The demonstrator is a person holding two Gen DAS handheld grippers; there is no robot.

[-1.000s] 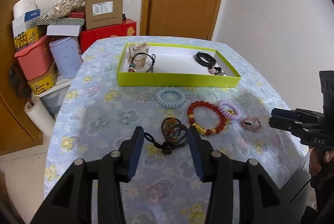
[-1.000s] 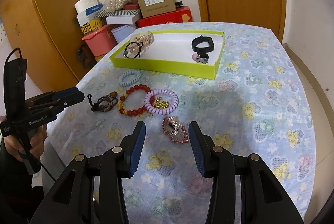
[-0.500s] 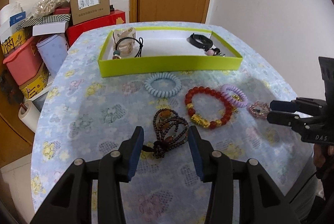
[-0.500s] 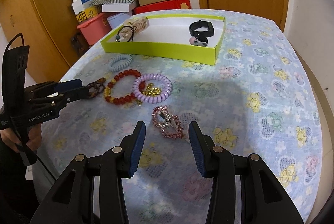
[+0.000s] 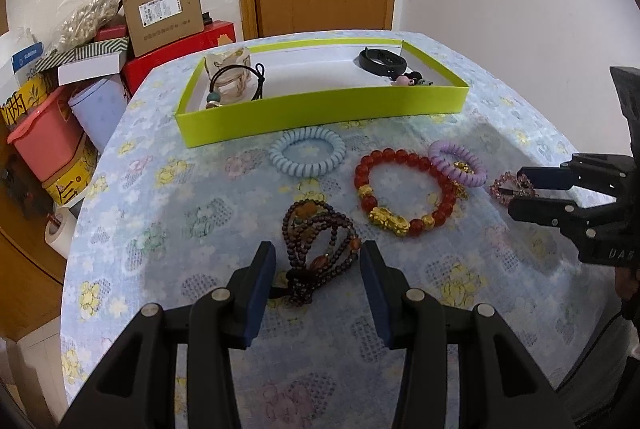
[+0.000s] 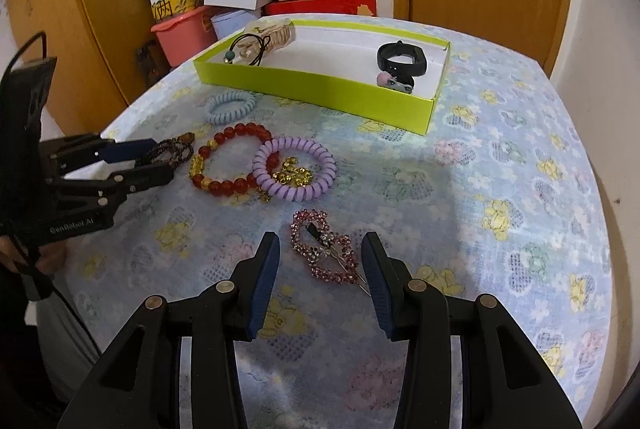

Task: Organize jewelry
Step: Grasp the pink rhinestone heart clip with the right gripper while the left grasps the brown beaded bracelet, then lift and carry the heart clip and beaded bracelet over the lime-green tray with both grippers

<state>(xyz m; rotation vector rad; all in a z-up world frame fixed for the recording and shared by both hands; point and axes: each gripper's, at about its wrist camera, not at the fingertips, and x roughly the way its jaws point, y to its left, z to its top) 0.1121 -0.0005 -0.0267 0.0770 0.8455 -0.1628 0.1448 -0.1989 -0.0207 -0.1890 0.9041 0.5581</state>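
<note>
Both grippers have been lowered: the left gripper (image 5: 318,269), closing, straddles the dark brown beaded bracelet (image 5: 320,245) ungripped; the right gripper (image 6: 320,265), closing, straddles the pink rhinestone hair clip (image 6: 325,247) ungripped.

In my left wrist view the tray (image 5: 320,107) sits on the table (image 5: 160,229) at upper centre. Below it lie a coil hair tie (image 5: 307,152), then the beaded bracelet (image 5: 404,191) to its right. The dark bead strand (image 5: 320,249) lies lower centre, between my left gripper (image 5: 318,289) fingers.
</note>
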